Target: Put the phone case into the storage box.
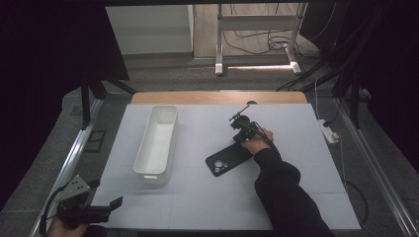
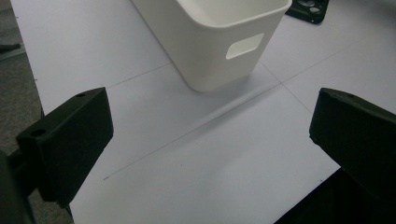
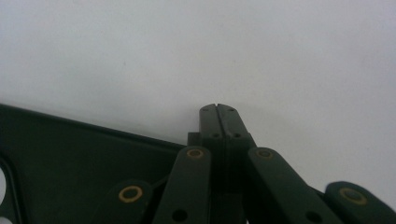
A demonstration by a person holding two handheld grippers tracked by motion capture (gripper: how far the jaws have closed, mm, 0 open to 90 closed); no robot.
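- High view: my right gripper (image 1: 243, 129) rests at the far end of the flat black phone case with round camera cut-outs (image 1: 229, 159), which lies on the pale grey table mat (image 1: 207, 197) right of centre
- Right gripper view: the two black jaws are pressed flat together with nothing between them; their tips (image 3: 217, 112) sit just past the case's edge (image 3: 70, 158), over bare mat. I cannot tell whether they touch the case
- High view: the long white plastic bin (image 1: 157, 142) stands left of the case, well apart from it, its long side running away from me
- High view: my left gripper (image 1: 89, 210) is at the near left corner of the mat, far from the case
- Left gripper view: its jaws stand wide apart and hold nothing; beyond them stands the bin's near end with its handle slot (image 2: 244, 45), and a corner of the case (image 2: 308, 9) behind it
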